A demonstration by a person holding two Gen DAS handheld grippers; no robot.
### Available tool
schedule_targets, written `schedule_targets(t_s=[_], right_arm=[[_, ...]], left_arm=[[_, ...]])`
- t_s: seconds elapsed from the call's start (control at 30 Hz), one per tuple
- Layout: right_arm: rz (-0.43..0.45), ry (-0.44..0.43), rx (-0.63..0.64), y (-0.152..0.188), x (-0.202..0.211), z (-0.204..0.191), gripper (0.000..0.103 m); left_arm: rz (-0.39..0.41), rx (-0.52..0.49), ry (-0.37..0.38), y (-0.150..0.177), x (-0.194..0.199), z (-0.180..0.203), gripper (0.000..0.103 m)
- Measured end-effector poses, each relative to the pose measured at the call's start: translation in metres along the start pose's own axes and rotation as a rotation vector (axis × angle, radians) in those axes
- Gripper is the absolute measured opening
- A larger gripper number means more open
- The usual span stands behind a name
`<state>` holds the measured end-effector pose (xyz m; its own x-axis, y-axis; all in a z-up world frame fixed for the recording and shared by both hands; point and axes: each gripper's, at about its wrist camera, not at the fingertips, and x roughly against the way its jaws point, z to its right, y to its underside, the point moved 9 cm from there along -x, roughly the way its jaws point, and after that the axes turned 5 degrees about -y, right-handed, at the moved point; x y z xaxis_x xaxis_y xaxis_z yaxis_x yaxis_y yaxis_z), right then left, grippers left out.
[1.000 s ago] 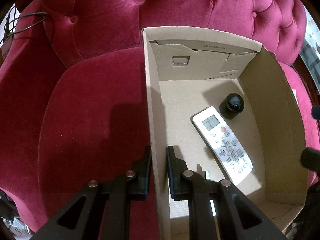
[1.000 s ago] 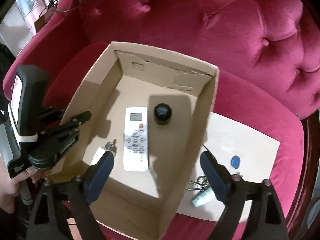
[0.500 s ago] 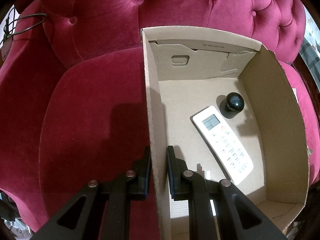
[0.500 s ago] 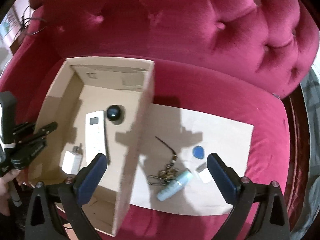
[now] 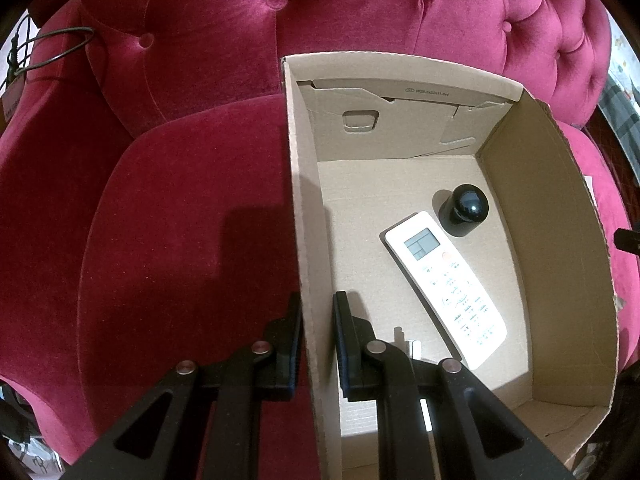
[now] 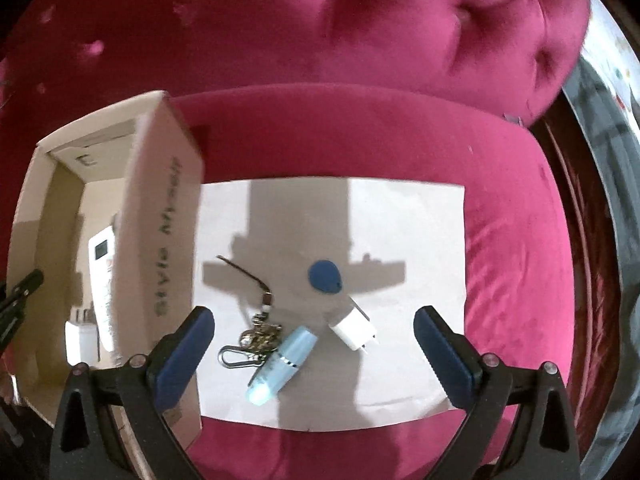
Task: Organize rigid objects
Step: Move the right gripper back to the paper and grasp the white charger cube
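Cardboard box [image 6: 160,240] wall hides most of the remote [image 6: 102,264].

A: We've got the box [image 6: 160,216] on the sofa seat [image 6: 360,136], sheet [image 6: 400,232] just right of it. Inside: remote [image 5: 444,288] mid-floor, round-top thing [image 5: 464,208] touching its far end, plug [image 6: 82,340] nr the front.

B: On the sheet we see the tag [image 6: 325,277] furthest back, charger [image 6: 352,328] in front of it, tube [image 6: 280,364] left of that, touching the keyring [image 6: 256,340].

Bright overhead light, hard shadows; fisheye edges warped, right view blurry.
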<state>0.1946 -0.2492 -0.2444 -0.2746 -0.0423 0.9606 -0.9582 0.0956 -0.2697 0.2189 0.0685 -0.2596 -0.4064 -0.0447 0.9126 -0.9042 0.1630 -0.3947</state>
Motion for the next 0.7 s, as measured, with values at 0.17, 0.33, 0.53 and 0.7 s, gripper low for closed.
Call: schedule_targets(t_s=[0.17, 0.33, 0.53, 0.7], right_arm=[[-0.028, 0.015, -0.058, 0.008, -0.02, 0.015, 0.102], [-0.06, 0.03, -0.101, 0.014, -0.042, 0.028, 0.102], [-0.093, 0.028, -0.171, 0.02, -0.062, 0.043, 0.102], [-0.105, 0.029, -0.191, 0.023, -0.071, 0.047, 0.101]], left_arm=[[0.002, 0.001, -0.001, 0.0, 0.0, 0.0, 0.015], [0.001, 0.0, 0.0, 0.0, 0.0, -0.001, 0.015], [0.001, -0.008, -0.005, 0.0, -0.001, 0.001, 0.015], [0.002, -0.01, -0.007, 0.0, -0.001, 0.004, 0.015]])
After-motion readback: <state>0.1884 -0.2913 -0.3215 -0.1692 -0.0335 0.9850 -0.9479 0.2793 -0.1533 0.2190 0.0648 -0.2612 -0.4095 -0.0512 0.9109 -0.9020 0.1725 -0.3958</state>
